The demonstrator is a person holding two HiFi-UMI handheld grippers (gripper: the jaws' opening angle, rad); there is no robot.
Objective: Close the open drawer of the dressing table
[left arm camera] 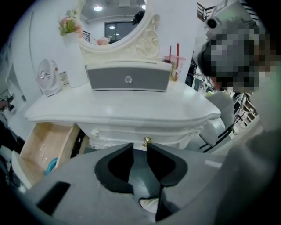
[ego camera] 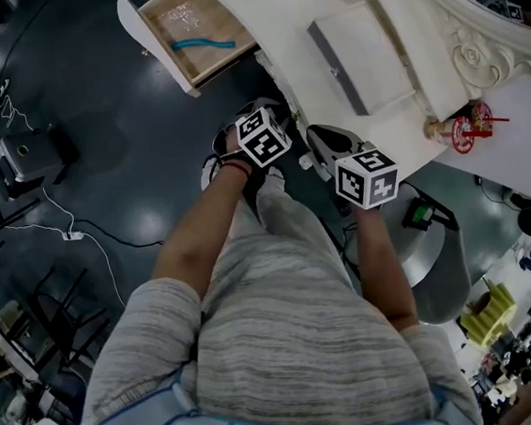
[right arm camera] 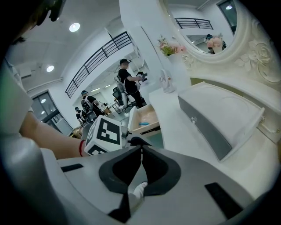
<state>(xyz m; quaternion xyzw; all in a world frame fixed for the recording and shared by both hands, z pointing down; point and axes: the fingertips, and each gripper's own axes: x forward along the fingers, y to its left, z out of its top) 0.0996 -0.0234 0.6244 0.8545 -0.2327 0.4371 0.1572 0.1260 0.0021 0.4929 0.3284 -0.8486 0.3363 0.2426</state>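
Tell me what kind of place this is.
Probably a lab or studio hall, not a home: a dressing table on a dark floor with loose cables, a railed gallery, other people.

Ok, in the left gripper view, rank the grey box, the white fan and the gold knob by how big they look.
Largest to smallest:
1. grey box
2. white fan
3. gold knob; it is nearest the camera yet looks smallest.
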